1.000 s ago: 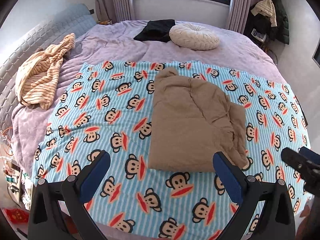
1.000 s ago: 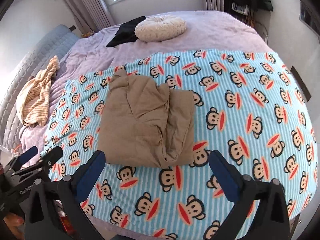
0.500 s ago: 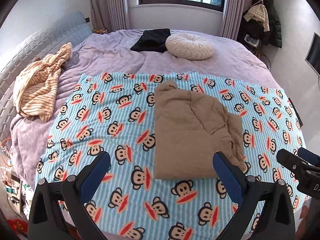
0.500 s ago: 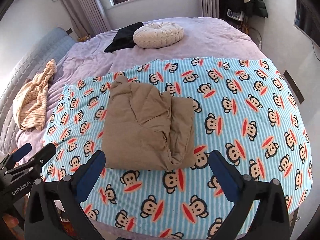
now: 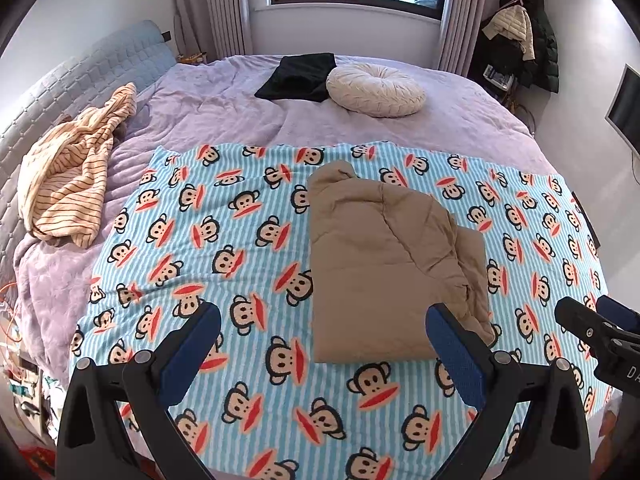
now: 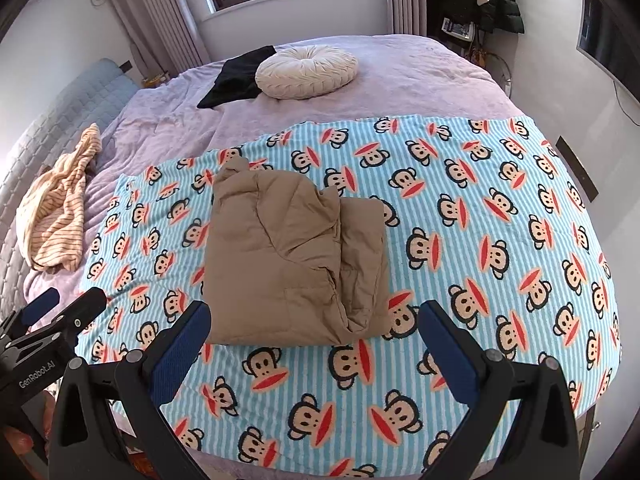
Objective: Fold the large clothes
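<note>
A tan padded garment [image 5: 388, 256] lies folded into a rough rectangle on the blue monkey-print blanket [image 5: 208, 240]; it also shows in the right wrist view [image 6: 296, 256]. My left gripper [image 5: 322, 354] is open and empty, held above the blanket's near edge, short of the garment. My right gripper [image 6: 312, 350] is open and empty, just short of the garment's near edge. Each gripper shows at the edge of the other's view: the right one [image 5: 600, 328], the left one [image 6: 52, 320].
A striped cream garment [image 5: 76, 176] lies crumpled at the left by the padded headboard [image 5: 80, 80]. A black cloth [image 5: 300, 76] and a round cream cushion [image 5: 376, 90] lie at the far side of the purple bed. Coats [image 5: 520, 52] hang at the back right.
Both grippers have drawn back and up from the folded garment, so more of the bed and room shows. The garment has not moved. Both stay open.
</note>
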Demonstrator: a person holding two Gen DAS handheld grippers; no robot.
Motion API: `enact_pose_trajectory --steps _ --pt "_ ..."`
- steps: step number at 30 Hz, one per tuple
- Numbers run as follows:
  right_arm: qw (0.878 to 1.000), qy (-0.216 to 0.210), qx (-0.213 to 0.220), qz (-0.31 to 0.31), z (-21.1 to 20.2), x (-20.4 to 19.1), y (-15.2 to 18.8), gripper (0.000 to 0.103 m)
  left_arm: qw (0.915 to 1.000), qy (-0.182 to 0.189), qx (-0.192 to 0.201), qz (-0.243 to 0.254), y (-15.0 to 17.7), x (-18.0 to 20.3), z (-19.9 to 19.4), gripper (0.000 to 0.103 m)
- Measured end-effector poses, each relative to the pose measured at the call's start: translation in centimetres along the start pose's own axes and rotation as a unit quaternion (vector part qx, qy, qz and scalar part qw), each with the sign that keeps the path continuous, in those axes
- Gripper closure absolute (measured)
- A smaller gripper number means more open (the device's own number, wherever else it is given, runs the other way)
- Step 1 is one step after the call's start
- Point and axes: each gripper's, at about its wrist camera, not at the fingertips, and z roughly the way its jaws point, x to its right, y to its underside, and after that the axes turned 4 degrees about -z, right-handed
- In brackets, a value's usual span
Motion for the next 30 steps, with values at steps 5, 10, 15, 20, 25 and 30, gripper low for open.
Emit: enact_pose_trajectory --steps 5,10,15,20,25,30 --pt "1.0 0.0 0.0 -0.001 -0.01 -0.06 -0.02 0.0 1.0 -0.001 0.001 -0.002 -0.06 0.03 0.02 0.0" --pt "1.0 -0.001 0.0 -0.001 0.01 -0.06 -0.06 0.0 1.0 -0.001 0.002 -0.002 -0.05 -0.09 0.1 0.0" --pt "1.0 -0.002 -0.001 0.0 -0.05 0.02 -0.1 0.0 1.0 -0.003 0.002 -0.002 -0.12 -0.2 0.12 0.0" --pt "1.0 -0.002 -0.001 -0.001 0.01 0.03 -0.15 0.0 1.0 -0.007 0.004 -0.006 -0.02 -0.38 -0.15 0.0" --pt "1.0 -0.001 0.0 -0.001 -0.03 0.07 -0.06 0.0 0.9998 -0.014 0.006 -0.01 0.19 -0.4 -0.49 0.0" --pt "1.0 -0.001 0.0 -0.002 -0.04 0.01 -0.2 0.0 0.9998 -0.017 0.007 -0.011 0.31 -0.36 -0.68 0.0"
